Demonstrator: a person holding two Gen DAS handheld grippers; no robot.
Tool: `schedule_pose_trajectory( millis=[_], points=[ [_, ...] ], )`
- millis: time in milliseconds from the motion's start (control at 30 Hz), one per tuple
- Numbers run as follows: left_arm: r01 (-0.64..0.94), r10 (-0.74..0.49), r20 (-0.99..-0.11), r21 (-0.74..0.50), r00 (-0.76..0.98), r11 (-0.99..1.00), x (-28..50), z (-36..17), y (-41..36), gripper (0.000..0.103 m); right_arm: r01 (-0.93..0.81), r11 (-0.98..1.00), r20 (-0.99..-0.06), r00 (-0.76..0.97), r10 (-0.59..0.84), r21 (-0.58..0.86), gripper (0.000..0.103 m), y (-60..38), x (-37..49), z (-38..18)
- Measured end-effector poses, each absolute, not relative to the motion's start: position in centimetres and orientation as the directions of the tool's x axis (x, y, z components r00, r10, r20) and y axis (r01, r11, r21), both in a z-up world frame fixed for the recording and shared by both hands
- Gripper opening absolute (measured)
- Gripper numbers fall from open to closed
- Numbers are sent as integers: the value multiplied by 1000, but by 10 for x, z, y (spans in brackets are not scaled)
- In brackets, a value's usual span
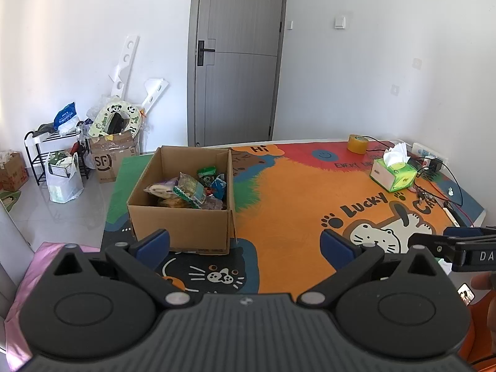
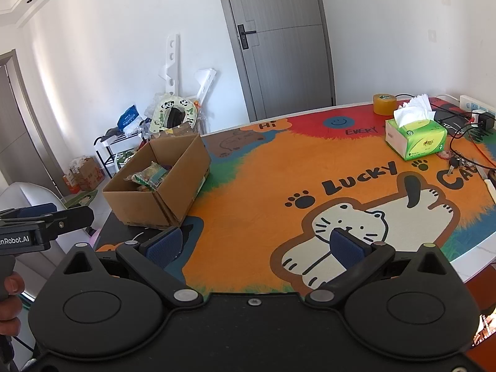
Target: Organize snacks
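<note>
A cardboard box of snacks stands on the cartoon-cat cloth of a desk, all the packets inside it and none seen loose on the cloth. The left gripper hangs with its blue-padded fingers spread wide and holding nothing; the box sits just ahead of them, slightly toward the left finger, its near wall close above that pad in the left wrist view. The right gripper, fingers equally wide and bare, faces the open orange cloth, with the box well off to the left of its left finger. The left hand is judged the nearer, so a reach into the box would likely fall to it, going forward and down over the near wall.

The box is plain corrugated board, open-topped, roughly square from the left wrist view, its flaps folded down. The packets are crinkled glossy film in green, blue and pale yellow, heaped loosely and overlapping, with no common long axis; they would likely slip and crumple under a pinch. Beyond the right fingers, to the far right, lie a green tissue box and a roll of tape.
</note>
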State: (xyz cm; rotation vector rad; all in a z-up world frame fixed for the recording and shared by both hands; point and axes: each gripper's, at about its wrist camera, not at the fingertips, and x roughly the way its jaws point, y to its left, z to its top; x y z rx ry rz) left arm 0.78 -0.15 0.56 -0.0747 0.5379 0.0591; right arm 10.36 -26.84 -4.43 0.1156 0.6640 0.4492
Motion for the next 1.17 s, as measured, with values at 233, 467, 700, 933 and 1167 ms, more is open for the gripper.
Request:
schedule_pose_trajectory(
  millis=[233,467,700,933,1167],
  points=[
    [-77,36,-515,-58,856,995,8,5,-1,102,-366,898,-571,695,438,244,103,-269,104,-44],
    [-75,34,-517,-58,855,995,7,4,-1,102,-368,898,-572,693,439,243,103,-268,104,-44],
    [-68,28,-518,-59,855,996,6,0,-2,102,-369,897,-573,692,439,241,103,-267,105,-45],
    [-67,26,-518,-61,855,996,5,-1,-2,102,-368,899,-575,692,436,239,103,-267,105,-46],
    [-63,20,-522,-64,852,996,6,-1,-1,102,-368,899,-575,692,436,239,103,-267,105,-47]
  ],
)
